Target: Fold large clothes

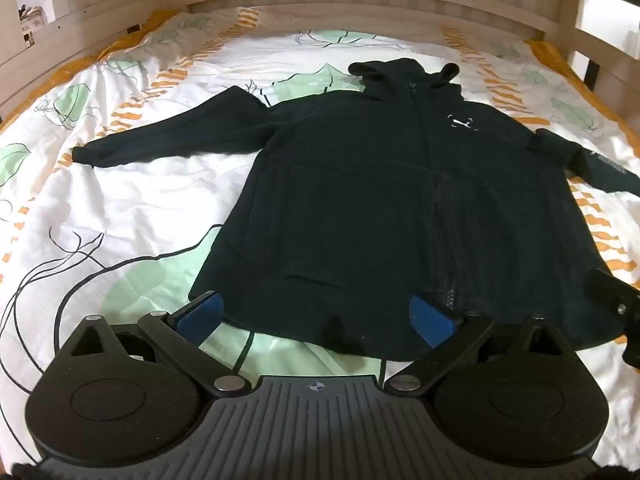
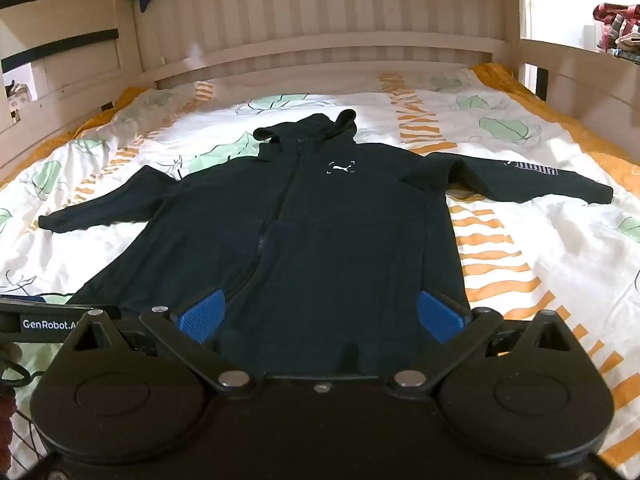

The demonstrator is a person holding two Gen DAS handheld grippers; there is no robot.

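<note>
Blue-padded grippers [image 1: 316, 314] [image 2: 320, 312] wide above hoodie [image 2: 320, 220] hem

The black zip hoodie [image 2: 328, 240] carries a small white leaping-cat logo [image 2: 341, 168] framed by corner brackets on its chest, just beside the zip. Outlined white lettering [image 2: 534, 168] runs along the sleeve beyond that logo, too distorted to read surely. Beside the hoodie's hem, the left gripper [image 2: 52, 322] bears a white "GenRobot.A…" label [image 2: 50, 324], cut off.
</note>
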